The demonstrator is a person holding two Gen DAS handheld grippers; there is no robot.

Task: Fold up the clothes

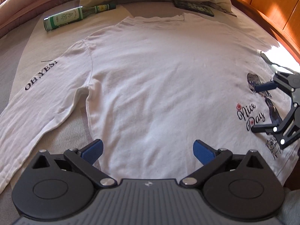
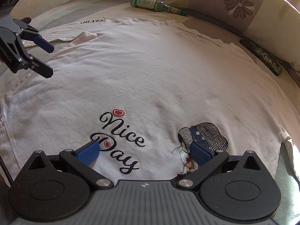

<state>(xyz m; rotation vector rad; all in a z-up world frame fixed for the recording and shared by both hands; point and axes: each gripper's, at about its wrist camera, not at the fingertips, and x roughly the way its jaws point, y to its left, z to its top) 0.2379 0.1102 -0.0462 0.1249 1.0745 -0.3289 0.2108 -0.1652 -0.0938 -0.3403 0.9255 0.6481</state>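
A white long-sleeved shirt lies flat on the bed, collar far, hem near. One sleeve printed "OH,YES!" stretches to the left. A "Nice Day" print and a figure drawing sit near the hem. My left gripper is open and empty, just above the hem at the shirt's left side. My right gripper is open and empty over the "Nice Day" print; it also shows in the left wrist view. The left gripper shows in the right wrist view, open.
A green glass bottle lies on the bed beyond the shirt's left shoulder. A dark flat remote-like object lies by the collar. A flowered pillow sits at the head. An orange wooden bed frame runs along the right.
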